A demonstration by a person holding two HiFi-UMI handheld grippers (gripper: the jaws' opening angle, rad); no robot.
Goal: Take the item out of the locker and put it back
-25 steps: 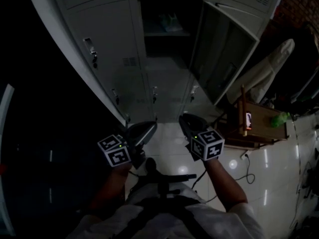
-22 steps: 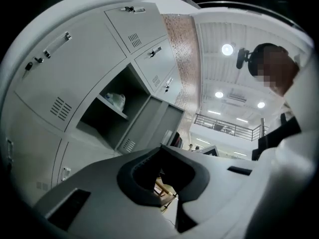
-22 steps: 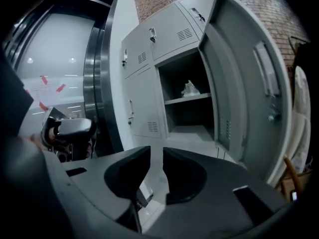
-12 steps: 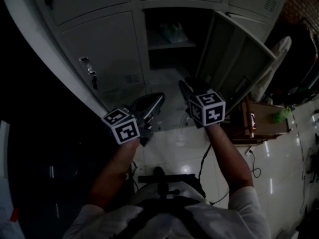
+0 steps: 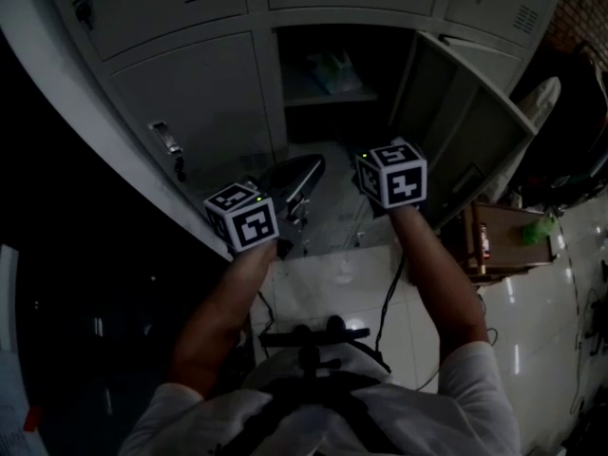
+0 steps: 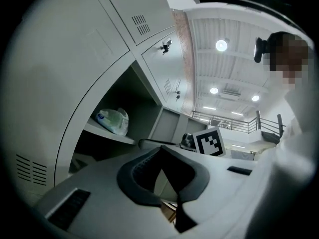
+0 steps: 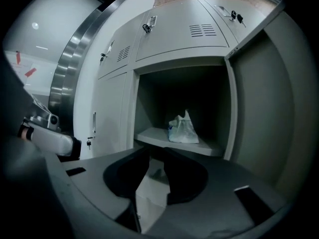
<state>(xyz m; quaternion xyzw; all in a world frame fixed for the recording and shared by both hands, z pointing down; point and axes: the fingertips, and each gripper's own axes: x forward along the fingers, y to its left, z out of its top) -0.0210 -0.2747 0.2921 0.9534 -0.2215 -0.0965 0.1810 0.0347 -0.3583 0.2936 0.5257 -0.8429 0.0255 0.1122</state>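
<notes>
A pale plastic bag (image 5: 334, 67) lies on the shelf inside the open locker (image 5: 313, 98). It also shows in the left gripper view (image 6: 113, 121) and the right gripper view (image 7: 183, 129). My left gripper (image 5: 309, 167) is held out in front of the locker, below and left of the opening; its tips (image 6: 160, 148) meet with nothing in them. My right gripper (image 5: 366, 169) hangs before the opening's lower right. Its jaws (image 7: 155, 152) have just been opening and stand a little apart, with nothing between them. Both are well short of the bag.
The locker's door (image 5: 475, 131) swings out on the right. Closed grey lockers with keys (image 5: 166, 139) flank the opening on the left and above. A small wooden table (image 5: 499, 236) with a green thing stands at the right on the white tiled floor (image 5: 332, 274).
Both grippers have risen and moved forward toward the open locker. The locker and its bag now show larger and nearer in the head view.
</notes>
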